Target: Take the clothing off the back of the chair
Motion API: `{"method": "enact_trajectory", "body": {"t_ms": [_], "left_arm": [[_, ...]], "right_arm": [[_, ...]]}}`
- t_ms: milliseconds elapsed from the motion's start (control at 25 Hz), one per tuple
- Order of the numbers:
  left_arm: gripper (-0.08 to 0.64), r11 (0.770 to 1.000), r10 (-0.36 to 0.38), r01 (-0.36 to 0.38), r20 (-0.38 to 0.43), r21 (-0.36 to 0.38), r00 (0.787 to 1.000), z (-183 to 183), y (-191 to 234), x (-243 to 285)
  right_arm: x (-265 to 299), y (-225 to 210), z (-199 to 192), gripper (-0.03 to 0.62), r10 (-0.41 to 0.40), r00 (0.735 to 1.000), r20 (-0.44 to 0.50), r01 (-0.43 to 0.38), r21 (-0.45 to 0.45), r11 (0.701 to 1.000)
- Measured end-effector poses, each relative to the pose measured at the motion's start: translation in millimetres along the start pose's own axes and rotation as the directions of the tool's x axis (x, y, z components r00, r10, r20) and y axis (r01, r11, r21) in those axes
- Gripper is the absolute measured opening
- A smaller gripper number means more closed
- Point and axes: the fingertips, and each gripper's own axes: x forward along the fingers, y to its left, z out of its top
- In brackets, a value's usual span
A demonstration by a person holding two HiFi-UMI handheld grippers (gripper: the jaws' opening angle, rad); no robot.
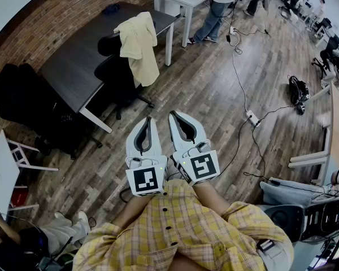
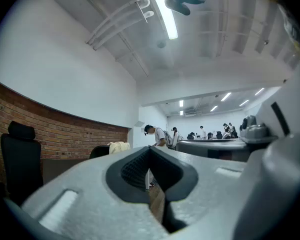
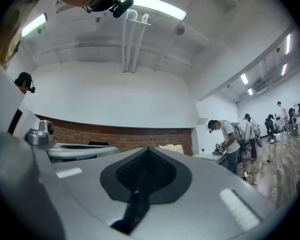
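The pale yellow clothing (image 1: pixel 138 47) is hanging lengthwise down the back of the black chair (image 1: pixel 116 75), well ahead of the person and slightly to their left. The left gripper (image 1: pixel 148 119) and right gripper (image 1: pixel 173 115) are pointing forward side by side, both clenched empty. The left one is probably sitting a little nearer.

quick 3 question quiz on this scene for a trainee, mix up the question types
1. The black chair stands at: A) the dark desk, B) a sink, C) a bed.
2. True or false: the pale yellow garment lies folded on that desk.
3. Fill in: the left tool and the right tool are both empty and ___.
Key: 1 A; 2 false, it hangs over the chair's back; 3 shut.
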Motion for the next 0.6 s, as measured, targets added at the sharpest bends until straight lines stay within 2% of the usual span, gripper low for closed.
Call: {"method": "enact_trajectory", "body": {"t_ms": [200,400,600], "left_arm": [[0.0,1.0,0.014,-0.014,-0.003,-0.003,1.0,-5,-5,12],[0.0,1.0,0.031,-0.031,-0.01,-0.006,0.999,-2,-33,35],[0.0,0.998,0.062,-0.062,-0.007,-0.014,0.998,-12,-45,37]], "right_arm": [[3,-17,-1,0.003,0.002,1.0,0.01,-0.002,0.018,1.0],[-1,-55,3,0.003,0.016,1.0,0.005,-0.016,0.052,0.999],[-8,-63,-4,0.003,0.054,0.999,0.009,-0.054,0.043,0.998]]}}
